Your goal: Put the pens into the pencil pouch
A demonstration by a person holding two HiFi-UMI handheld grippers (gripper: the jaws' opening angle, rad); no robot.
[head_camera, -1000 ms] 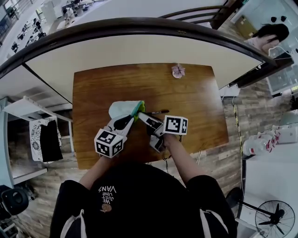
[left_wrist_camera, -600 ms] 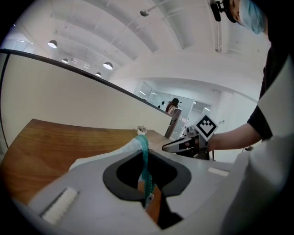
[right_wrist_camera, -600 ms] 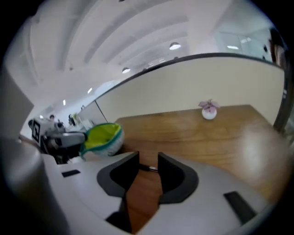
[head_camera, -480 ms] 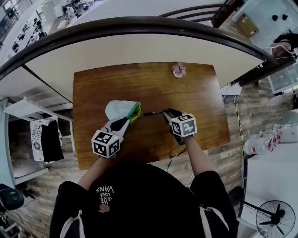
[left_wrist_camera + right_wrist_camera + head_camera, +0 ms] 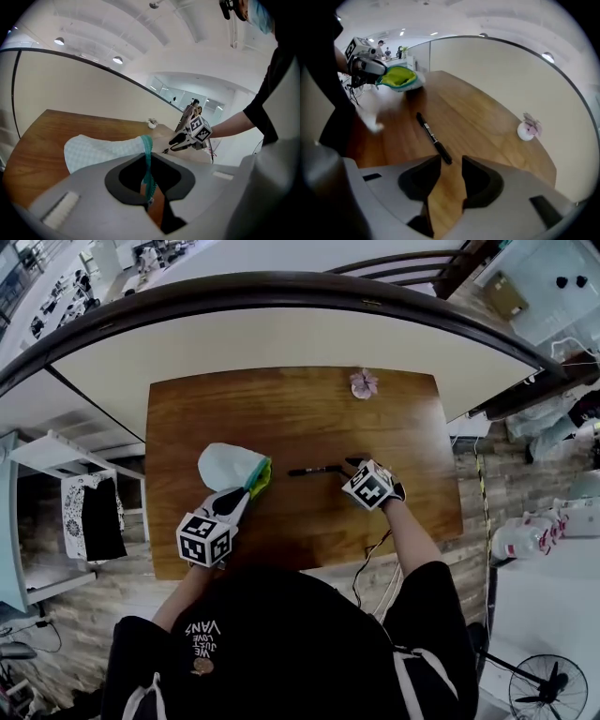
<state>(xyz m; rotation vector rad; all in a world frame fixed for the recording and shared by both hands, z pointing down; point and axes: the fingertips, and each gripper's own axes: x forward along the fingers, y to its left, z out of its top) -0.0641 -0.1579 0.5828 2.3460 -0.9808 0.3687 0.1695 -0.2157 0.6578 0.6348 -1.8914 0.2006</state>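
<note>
Left tongs [image 5: 148, 161] on pencil pouch [image 5: 98, 149]

I work at a wooden table [image 5: 300, 418]; a small pink flower [image 5: 362, 382] sits near its far edge. A fan [image 5: 551, 688] stands on the floor to my right.

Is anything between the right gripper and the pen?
Nothing visible. The pen lies on bare table just ahead of the right gripper, whose jaws are opening with nothing between them.
</note>
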